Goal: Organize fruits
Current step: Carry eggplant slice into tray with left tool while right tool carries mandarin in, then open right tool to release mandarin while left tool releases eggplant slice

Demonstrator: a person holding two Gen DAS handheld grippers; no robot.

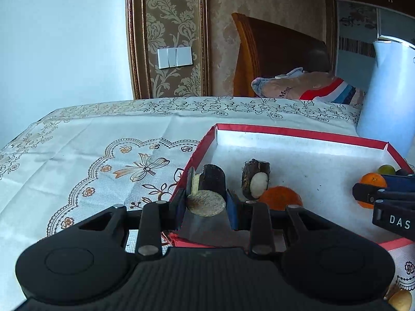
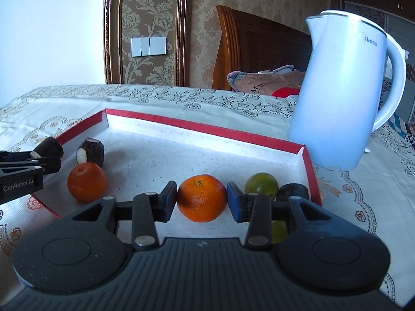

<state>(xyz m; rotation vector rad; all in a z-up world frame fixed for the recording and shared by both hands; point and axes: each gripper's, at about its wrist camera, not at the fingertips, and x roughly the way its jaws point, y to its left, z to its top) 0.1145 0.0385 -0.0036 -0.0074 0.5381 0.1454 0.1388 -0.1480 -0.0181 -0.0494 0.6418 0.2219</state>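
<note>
A shallow red box (image 1: 285, 131) with a white floor lies on the table. My left gripper (image 1: 206, 197) is shut on a dark-skinned sugarcane piece (image 1: 207, 189) with a pale cut end, over the box's near left corner. A second sugarcane piece (image 1: 255, 182) and a loose orange (image 1: 280, 197) lie inside the box. My right gripper (image 2: 201, 194) is shut on another orange (image 2: 201, 198) over the box's (image 2: 207, 129) front part. In this view the left gripper (image 2: 39, 159) shows at the left edge, beside the loose orange (image 2: 87, 185) and the second sugarcane piece (image 2: 90, 151).
A green fruit (image 2: 262, 186) and a dark round object (image 2: 293, 190) sit by the box's near right corner. A white kettle (image 2: 342, 98) stands just behind the box's right end. A wooden chair (image 2: 254, 44) with a cushion is behind the floral tablecloth (image 1: 103, 140).
</note>
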